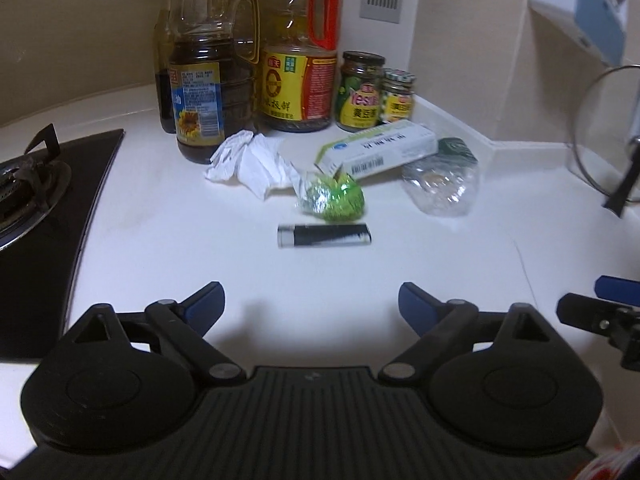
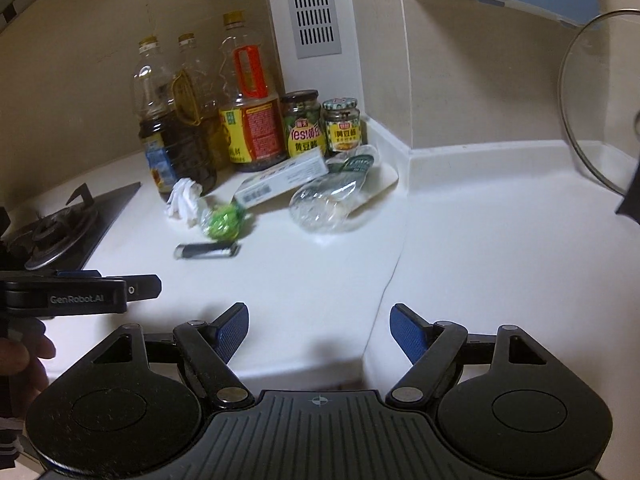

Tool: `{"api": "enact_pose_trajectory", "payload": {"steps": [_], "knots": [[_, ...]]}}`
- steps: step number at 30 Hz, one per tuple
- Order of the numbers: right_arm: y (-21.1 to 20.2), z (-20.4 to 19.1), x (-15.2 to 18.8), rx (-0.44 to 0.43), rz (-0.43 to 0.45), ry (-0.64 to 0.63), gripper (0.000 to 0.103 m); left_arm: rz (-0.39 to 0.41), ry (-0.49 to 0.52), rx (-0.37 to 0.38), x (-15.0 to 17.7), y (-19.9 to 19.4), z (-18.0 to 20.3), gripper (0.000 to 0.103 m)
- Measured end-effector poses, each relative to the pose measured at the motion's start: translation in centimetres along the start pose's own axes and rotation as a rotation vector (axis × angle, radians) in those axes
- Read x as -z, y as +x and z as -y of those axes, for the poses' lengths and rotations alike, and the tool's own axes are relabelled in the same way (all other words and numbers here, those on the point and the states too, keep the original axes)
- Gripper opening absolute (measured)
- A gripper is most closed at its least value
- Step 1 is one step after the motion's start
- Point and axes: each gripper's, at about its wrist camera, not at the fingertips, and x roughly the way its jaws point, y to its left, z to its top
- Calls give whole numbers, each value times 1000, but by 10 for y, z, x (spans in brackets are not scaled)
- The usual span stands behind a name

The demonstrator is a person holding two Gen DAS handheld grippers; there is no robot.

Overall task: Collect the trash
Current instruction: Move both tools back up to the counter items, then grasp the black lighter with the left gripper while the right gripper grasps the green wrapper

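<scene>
Left gripper (image 1: pixel 312 300): fingers spread wide, nothing between them, hanging above bare worktop (image 1: pixel 440 248).
Right gripper (image 2: pixel 320 328): fingers likewise parted and empty, over the front edge of the worktop; the left tool just to its left in this view, with part of a hand (image 2: pixel 24 360) on its handle.
Nearest trash: black tube (image 1: pixel 324 235) with a white end, lying flat on its side, straight ahead of the left fingers and clear of everything else.
Just behind it: green foil wrapper (image 1: pixel 332 198), balled up; crumpled tissue (image 1: pixel 252 162) touching it on the left.
Further back, right: flat carton (image 1: pixel 376 152) lying on its long side, one end over a squashed clear bottle (image 1: pixel 440 190).
Against the wall: oil bottles (image 1: pixel 212 80) and two sauce jars (image 1: pixel 360 92), upright, probably to stay.
Left edge: stove (image 1: pixel 36 188); right edge: glass lid (image 1: pixel 600 128) standing on its rim.
Step in hand: seemingly between pickups, both tools free, five pieces of litter on the worktop; no bin in sight.
Next move: likely forward and down onto the tube with the left fingers across its narrow width; low, round shape may roll, so a square, level close needed.
</scene>
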Motion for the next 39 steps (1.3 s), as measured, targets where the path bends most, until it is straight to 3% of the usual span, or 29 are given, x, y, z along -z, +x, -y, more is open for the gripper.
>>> {"api": "enact_pose_trajectory", "payload": {"steps": [7,17,21,24,31,39], "knots": [[21,26,-18,-22,7,2,78,9,-45,-86,-17,39,14,100],[42,40,-28,35,-7,46,78,-12,-35,-95,-27,89,20,100],[49,42,-30,50,-15,52,78,-12,-29,-97,-28,97,20,91],[53,42,-32,53,-19,51,78,-12,-28,-92,-28,99,20,80],[66,28,-38,19,-26,40,78,-1,-40,-78,-29,86,7,80],[97,-27,-56,-111,-14,-50,78,6,-81,-92,-27,50,-40,80]]}}
